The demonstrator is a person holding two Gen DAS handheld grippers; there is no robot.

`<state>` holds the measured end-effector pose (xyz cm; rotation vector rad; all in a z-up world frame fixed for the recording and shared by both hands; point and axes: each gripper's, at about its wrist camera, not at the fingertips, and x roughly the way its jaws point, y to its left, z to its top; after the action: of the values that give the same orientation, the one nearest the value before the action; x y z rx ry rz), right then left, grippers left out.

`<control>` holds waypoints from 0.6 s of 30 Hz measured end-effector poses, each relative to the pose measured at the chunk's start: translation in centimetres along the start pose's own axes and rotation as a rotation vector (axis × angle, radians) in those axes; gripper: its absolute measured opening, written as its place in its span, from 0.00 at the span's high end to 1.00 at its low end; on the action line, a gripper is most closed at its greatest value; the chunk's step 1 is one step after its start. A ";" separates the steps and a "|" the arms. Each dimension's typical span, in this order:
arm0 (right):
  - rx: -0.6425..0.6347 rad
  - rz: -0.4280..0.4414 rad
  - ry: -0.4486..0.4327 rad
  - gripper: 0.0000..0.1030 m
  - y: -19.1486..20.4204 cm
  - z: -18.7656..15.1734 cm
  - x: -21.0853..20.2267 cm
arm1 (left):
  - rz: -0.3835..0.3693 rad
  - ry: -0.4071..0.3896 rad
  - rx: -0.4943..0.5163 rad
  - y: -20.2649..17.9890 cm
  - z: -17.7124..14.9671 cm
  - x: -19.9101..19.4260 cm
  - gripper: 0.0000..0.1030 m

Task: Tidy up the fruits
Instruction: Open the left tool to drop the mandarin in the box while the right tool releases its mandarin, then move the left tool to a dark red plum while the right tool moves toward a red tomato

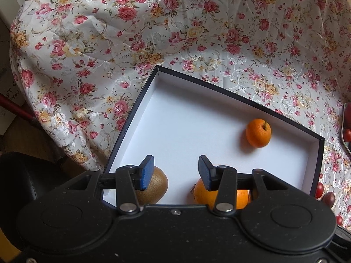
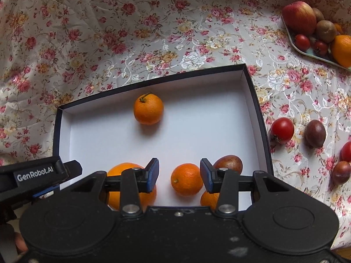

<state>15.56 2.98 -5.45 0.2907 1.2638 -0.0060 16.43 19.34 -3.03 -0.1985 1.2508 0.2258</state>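
Observation:
A dark-rimmed box [image 1: 128, 120] with a white floor lies on the floral cloth. My left gripper [image 1: 176, 173] hangs open over its near end with nothing between the fingers. A brown kiwi [image 1: 156, 185] shows behind the left finger and an orange [image 1: 198, 194] behind the right one. A stemmed orange [image 1: 258, 132] sits farther in. My right gripper [image 2: 179, 175] is open above the same box [image 2: 258, 114]. A small orange [image 2: 187, 179] lies in the gap between its fingers; contact is unclear. A large orange [image 2: 129, 175], another orange [image 2: 207, 199], a brownish passion fruit [image 2: 229, 164] and the stemmed orange [image 2: 148, 109] also lie inside.
Right of the box, a tomato [image 2: 282, 130], a purple passion fruit [image 2: 315, 133] and two more fruits [image 2: 341, 172] lie loose on the cloth. A tray [image 2: 307, 53] at the far right holds an apple [image 2: 299, 17], kiwis, tomatoes and an orange. The left gripper's housing [image 2: 39, 173] sits at the box's left edge.

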 end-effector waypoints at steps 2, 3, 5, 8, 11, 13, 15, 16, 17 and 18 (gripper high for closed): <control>0.003 0.002 -0.004 0.57 0.0 -0.1 -0.1 | -0.001 0.001 -0.001 -0.1 0.0 0.0 0.49; 0.010 0.005 -0.003 0.57 -0.1 -0.1 -0.1 | -0.002 0.000 0.000 -0.1 -0.1 -0.1 0.49; 0.016 0.015 0.008 0.57 -0.2 -0.2 -0.1 | 0.000 -0.001 0.007 -0.4 -0.2 -0.1 0.49; 0.017 0.021 0.036 0.57 -0.3 -0.4 0.1 | -0.001 0.008 0.014 -0.6 -0.3 0.0 0.49; 0.017 0.014 0.055 0.57 -0.4 -0.6 0.2 | 0.000 0.015 0.015 -0.9 -0.4 0.0 0.49; 0.012 0.010 0.069 0.57 -0.4 -0.8 0.3 | -0.003 0.020 0.010 -0.9 -0.4 -0.1 0.49; 0.012 0.009 0.078 0.57 -0.6 -1.1 0.3 | -0.010 0.023 0.004 -1.1 -0.4 -0.2 0.49; 0.013 0.010 0.081 0.57 -0.7 -1.2 0.2 | -0.011 0.023 0.005 -1.3 -0.4 -0.3 0.49; 0.012 0.010 0.084 0.57 -0.9 -1.3 0.1 | -0.011 0.023 0.006 -1.5 -0.4 -0.3 0.49; 0.011 0.011 0.086 0.57 -1.0 -1.4 -0.1 | -0.010 0.023 0.007 -1.7 -0.5 -0.4 0.49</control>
<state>14.04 2.30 -6.00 0.3100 1.3479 0.0086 16.38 17.55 -2.75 -0.2017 1.2734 0.2104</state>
